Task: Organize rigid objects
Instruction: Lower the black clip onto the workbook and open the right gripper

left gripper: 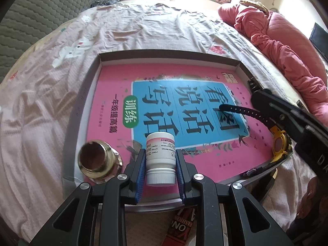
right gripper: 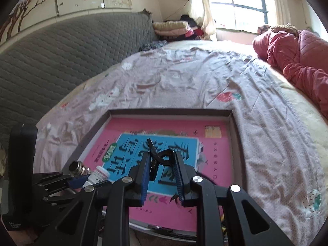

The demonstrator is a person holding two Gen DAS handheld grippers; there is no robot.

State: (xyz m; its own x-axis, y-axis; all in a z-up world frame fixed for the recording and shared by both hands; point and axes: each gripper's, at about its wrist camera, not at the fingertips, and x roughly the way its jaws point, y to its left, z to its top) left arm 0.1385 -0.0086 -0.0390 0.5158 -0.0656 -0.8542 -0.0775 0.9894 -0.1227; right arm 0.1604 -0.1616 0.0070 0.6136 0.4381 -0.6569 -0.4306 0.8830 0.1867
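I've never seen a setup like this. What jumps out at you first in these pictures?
The big pink book with the blue title panel, lying flat in a shallow grey box on the bed. Over its near edge the left gripper clamps a white pill bottle, with a shiny brass fitting just to its left. At the box's right side, a yellow watch sits under the right gripper, whose fingers flank the black strap.

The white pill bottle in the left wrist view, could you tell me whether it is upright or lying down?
Lying down. The white pill bottle lies lengthwise between the left gripper fingers, ribbed cap toward the camera, over the pink book.
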